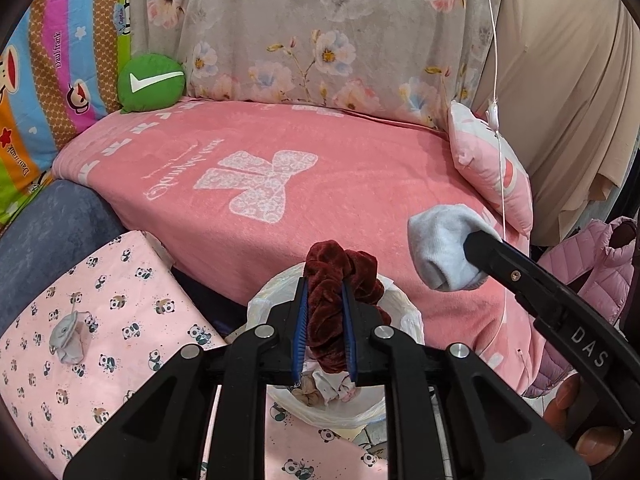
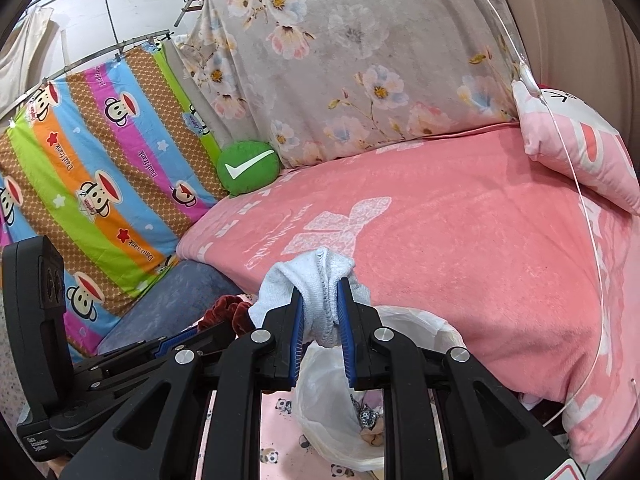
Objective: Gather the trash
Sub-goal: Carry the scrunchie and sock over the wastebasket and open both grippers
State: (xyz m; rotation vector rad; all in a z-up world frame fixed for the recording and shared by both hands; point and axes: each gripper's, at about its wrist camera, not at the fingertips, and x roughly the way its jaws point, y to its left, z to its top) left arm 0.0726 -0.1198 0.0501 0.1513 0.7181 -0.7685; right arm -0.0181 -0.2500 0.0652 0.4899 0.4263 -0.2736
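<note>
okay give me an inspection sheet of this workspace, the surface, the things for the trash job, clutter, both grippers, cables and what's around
Surface: pink blanket with a white bow print covers the bed; nothing lies on its open middle.
Job's things: dark red scrunchie and pale sock, both held above the bag-lined bin; the bin already holds crumpled scraps.
Clutter: small grey cloth item on the panda-print fabric; green checkmark cushion; pink pillow.
Grippers: left gripper shut on the scrunchie; right gripper shut on the sock.
Cables: white cord hangs down over the pink pillow.
Surroundings: floral sheet and striped cartoon sheet hung behind the bed; pink puffer jacket at right.
</note>
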